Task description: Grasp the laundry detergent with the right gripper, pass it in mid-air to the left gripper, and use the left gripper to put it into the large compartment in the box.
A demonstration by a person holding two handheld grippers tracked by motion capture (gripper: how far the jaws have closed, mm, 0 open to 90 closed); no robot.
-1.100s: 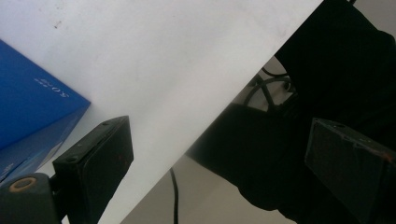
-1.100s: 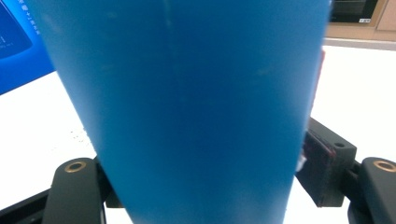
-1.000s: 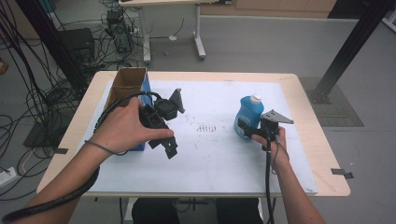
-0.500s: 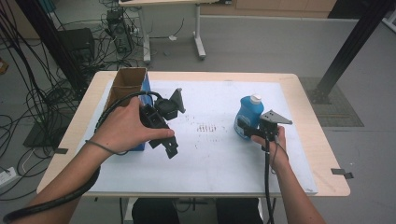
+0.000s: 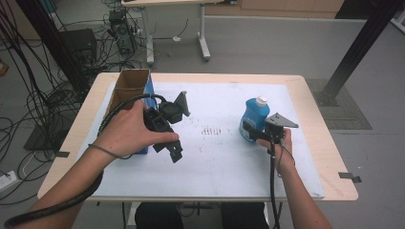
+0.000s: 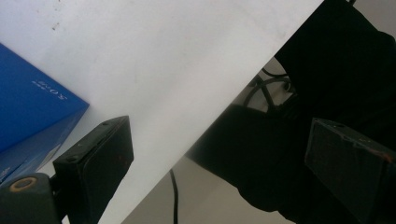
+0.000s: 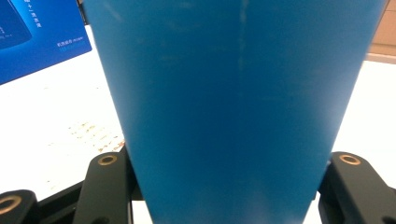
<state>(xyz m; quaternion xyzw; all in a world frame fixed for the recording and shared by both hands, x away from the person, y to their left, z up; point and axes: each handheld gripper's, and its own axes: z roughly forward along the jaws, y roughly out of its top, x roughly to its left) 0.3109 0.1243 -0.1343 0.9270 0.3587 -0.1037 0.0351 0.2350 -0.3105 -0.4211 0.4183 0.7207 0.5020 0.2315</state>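
A blue bottle (image 5: 254, 117) with a white cap stands upright on the right half of the white sheet. My right gripper (image 5: 248, 130) is shut on its lower body, and in the right gripper view the bottle (image 7: 233, 116) sits between the two black jaws of that gripper (image 7: 231, 186). My left gripper (image 5: 180, 128) is held by a hand at the left-centre of the table, beside a blue box (image 5: 149, 90) with an open brown top. In the left gripper view this gripper (image 6: 224, 154) stands open with nothing between its jaws, the box corner (image 6: 32, 107) at its left.
The wooden table (image 5: 310, 109) carries a white sheet with a patch of small reddish marks (image 5: 212, 130) in the middle. Past the sheet's front edge (image 6: 243, 88) sits a person's dark lap. Cables and desk legs lie on the floor behind.
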